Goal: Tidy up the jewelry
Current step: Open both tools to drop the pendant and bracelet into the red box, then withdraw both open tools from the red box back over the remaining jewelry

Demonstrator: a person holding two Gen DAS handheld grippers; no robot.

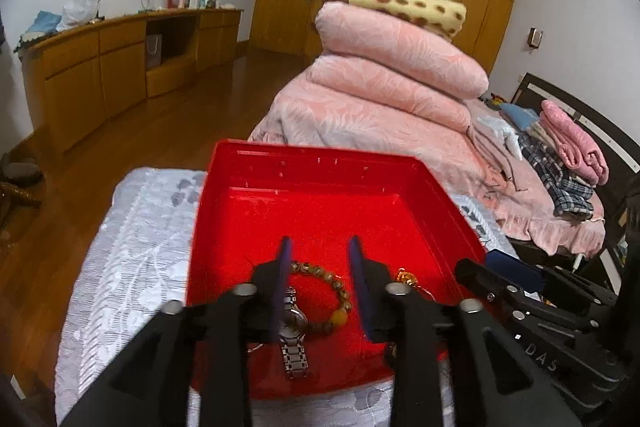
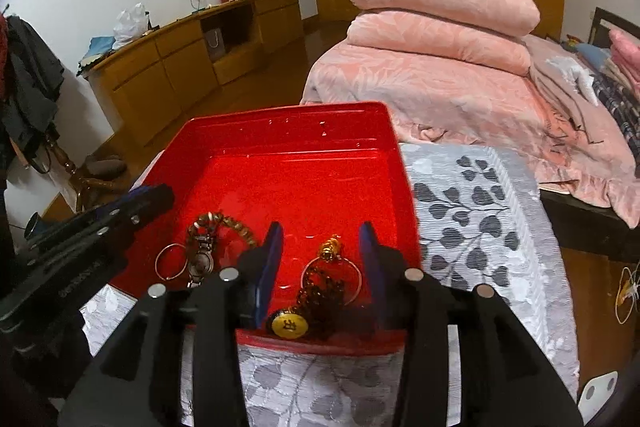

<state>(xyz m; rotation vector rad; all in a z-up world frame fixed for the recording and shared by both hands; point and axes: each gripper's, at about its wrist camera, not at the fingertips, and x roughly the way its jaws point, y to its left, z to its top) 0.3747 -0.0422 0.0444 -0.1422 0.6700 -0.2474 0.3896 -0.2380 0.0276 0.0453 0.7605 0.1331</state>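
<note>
Red tray (image 1: 240, 187): plastic, on the grey leaf-patterned cloth (image 2: 480, 195); your jewelry all lies along its near edge.
Left gripper (image 1: 320, 255): your blue fingers stand wide apart and hold nothing, poised over the tray's near edge.
Watch (image 1: 294, 339): silver, at the near edge, partly behind your left finger, its strap pointing toward you.
Bead bracelet (image 1: 332, 287): just beyond the watch, touching it.
Right gripper (image 2: 322, 239): jaws wide and empty above the near right corner.
Gold chain (image 2: 320, 287): between your right fingers, with a thin hoop (image 2: 352, 279) and a yellow disc pendant (image 2: 289, 325) against the near wall.
Second hoop (image 2: 171, 261): near left, beside the watch.
Far half of tray: bare red floor up to the far wall.
Beyond: pink bedding (image 1: 380, 87) past the far right corner.
</note>
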